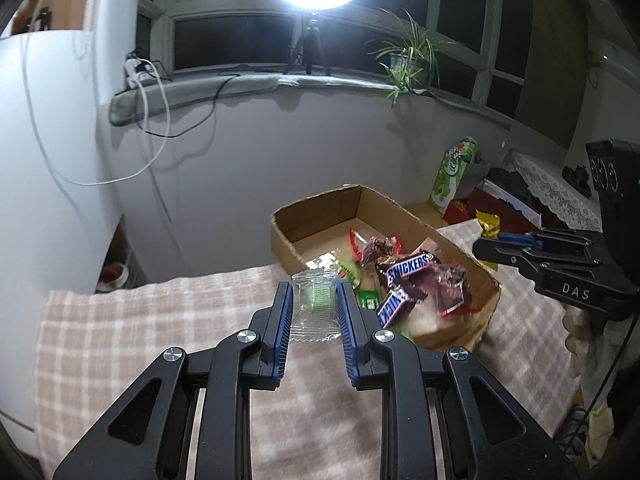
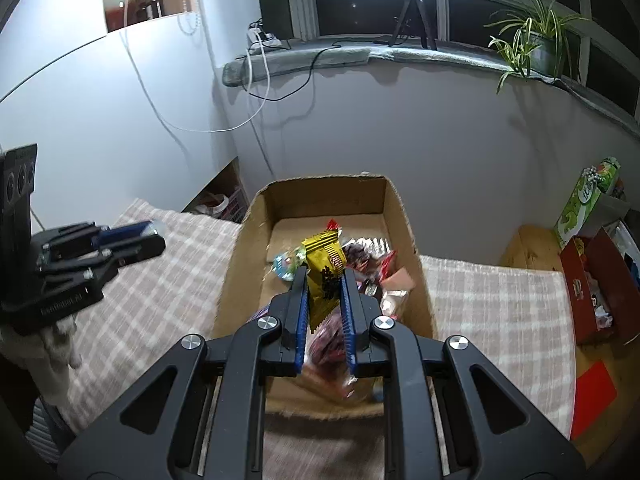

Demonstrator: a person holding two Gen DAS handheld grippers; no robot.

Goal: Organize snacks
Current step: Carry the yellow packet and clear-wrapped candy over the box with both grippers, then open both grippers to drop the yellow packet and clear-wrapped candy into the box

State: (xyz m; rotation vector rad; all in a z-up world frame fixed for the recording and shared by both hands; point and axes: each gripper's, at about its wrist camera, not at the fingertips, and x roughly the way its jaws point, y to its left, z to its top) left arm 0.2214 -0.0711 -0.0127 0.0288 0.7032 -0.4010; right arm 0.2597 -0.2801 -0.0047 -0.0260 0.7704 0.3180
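My left gripper (image 1: 314, 290) is shut on a clear plastic packet with a green sweet (image 1: 316, 300), held above the checked cloth just left of the cardboard box (image 1: 320, 216). The box holds Snickers bars (image 1: 408, 266) and several red and green wrapped snacks. My right gripper (image 2: 325, 278) is shut on a yellow snack packet (image 2: 326, 264), held over the cardboard box (image 2: 400, 216). In the left wrist view the right gripper (image 1: 486, 246) shows at the right with the yellow packet (image 1: 489, 224) at its tip. The left gripper (image 2: 154, 236) appears at the left in the right wrist view.
A checked beige cloth (image 1: 140, 328) covers the table. Beyond the box stand a green carton (image 1: 454, 172) and a red box (image 2: 592, 280) with clutter. A windowsill with a ring light tripod (image 1: 308, 46), cables and a plant (image 1: 408, 60) runs along the back wall.
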